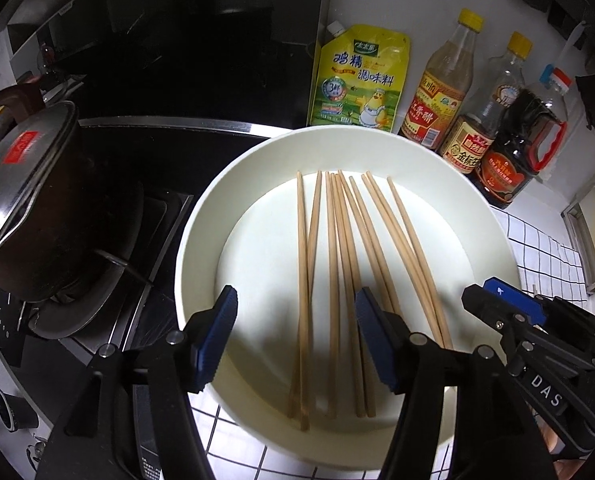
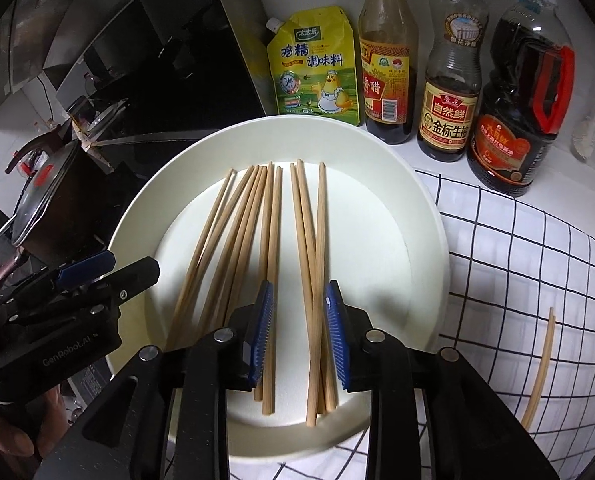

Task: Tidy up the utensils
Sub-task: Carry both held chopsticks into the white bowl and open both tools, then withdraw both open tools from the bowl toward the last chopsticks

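Note:
Several wooden chopsticks [image 1: 337, 260] [image 2: 265, 220] lie side by side in a wide white bowl [image 1: 201, 220] [image 2: 429, 220]. My left gripper [image 1: 297, 336] hovers open over the near ends of the left bunch, its blue pads well apart and touching nothing. My right gripper [image 2: 297, 300] is open more narrowly above the right bunch; three chopsticks show in the gap below it, and the pads do not press on them. Each gripper shows in the other's view, the right gripper [image 1: 493, 296] at the bowl's right rim and the left gripper [image 2: 113, 270] at its left rim. One more chopstick pair [image 2: 541, 368] lies on the checked cloth to the right.
A lidded dark pot [image 1: 25, 184] sits on the black stove [image 1: 145, 152] left of the bowl. Behind the bowl stand a yellow seasoning pouch [image 2: 317, 68] and three sauce bottles [image 2: 449, 80]. A white checked cloth [image 2: 517, 260] covers the counter at the right.

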`<action>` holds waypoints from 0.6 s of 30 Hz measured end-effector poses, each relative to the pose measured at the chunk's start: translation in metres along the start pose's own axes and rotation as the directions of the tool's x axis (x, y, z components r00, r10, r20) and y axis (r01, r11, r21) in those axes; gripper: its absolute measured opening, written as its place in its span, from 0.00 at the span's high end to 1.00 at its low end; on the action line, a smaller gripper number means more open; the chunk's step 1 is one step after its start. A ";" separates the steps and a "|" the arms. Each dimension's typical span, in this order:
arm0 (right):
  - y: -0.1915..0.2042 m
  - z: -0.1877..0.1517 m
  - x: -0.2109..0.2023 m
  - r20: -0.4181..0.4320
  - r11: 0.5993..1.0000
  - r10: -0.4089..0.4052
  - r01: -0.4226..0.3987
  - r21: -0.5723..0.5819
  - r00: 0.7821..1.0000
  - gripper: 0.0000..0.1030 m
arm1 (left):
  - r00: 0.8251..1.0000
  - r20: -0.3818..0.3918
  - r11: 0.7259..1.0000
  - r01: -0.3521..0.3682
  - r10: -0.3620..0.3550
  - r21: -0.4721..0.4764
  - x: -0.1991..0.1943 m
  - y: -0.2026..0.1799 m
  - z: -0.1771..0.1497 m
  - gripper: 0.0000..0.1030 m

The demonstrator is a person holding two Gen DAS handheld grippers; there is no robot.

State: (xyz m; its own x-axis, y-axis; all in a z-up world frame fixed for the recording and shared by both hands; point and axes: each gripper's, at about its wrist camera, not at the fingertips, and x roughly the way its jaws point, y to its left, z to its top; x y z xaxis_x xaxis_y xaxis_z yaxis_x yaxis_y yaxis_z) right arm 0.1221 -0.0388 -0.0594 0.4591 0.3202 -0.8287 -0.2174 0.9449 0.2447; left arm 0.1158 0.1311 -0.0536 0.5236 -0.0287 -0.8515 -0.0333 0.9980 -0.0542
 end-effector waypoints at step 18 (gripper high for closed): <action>-0.009 -0.028 -0.061 0.073 1.000 -0.009 0.009 -0.003 0.997 0.70 | 0.999 0.052 1.000 0.011 -0.012 0.008 -0.049 -0.024 -0.023 0.40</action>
State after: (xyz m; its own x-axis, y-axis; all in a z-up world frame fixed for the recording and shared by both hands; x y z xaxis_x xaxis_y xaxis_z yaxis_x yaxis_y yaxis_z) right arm 0.0718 -0.0686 -0.0249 0.5226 0.3159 -0.7919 -0.2158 0.9476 0.2355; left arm 0.0716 0.1075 -0.0226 0.5671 -0.0373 -0.8228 -0.0208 0.9980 -0.0596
